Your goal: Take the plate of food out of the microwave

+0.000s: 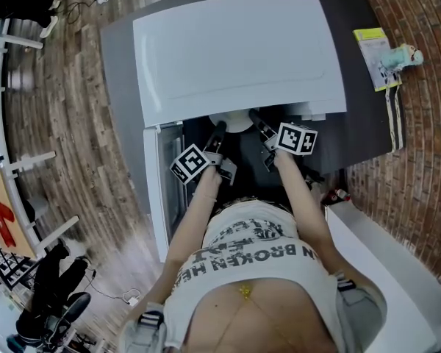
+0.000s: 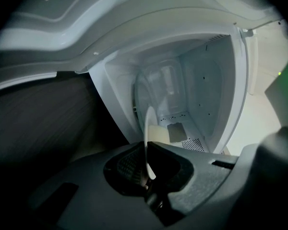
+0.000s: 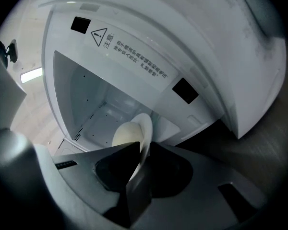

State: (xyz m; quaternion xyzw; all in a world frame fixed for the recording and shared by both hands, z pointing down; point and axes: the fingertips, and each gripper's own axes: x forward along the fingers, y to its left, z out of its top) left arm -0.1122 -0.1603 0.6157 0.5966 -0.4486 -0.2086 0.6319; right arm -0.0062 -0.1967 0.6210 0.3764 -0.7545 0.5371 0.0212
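Note:
A white microwave stands on a dark grey cabinet, seen from above. At its mouth a white plate is held level between both grippers. My left gripper is shut on the plate's left rim. In the left gripper view the rim runs edge-on between the jaws, with the white cavity behind. My right gripper grips the right rim. In the right gripper view the plate carries pale food and sits between the jaws.
The microwave door hangs open at my left side, next to my left arm. A yellow-green packet with a small figure lies on the cabinet's right end. A white unit stands at the lower right. Wooden floor lies to the left.

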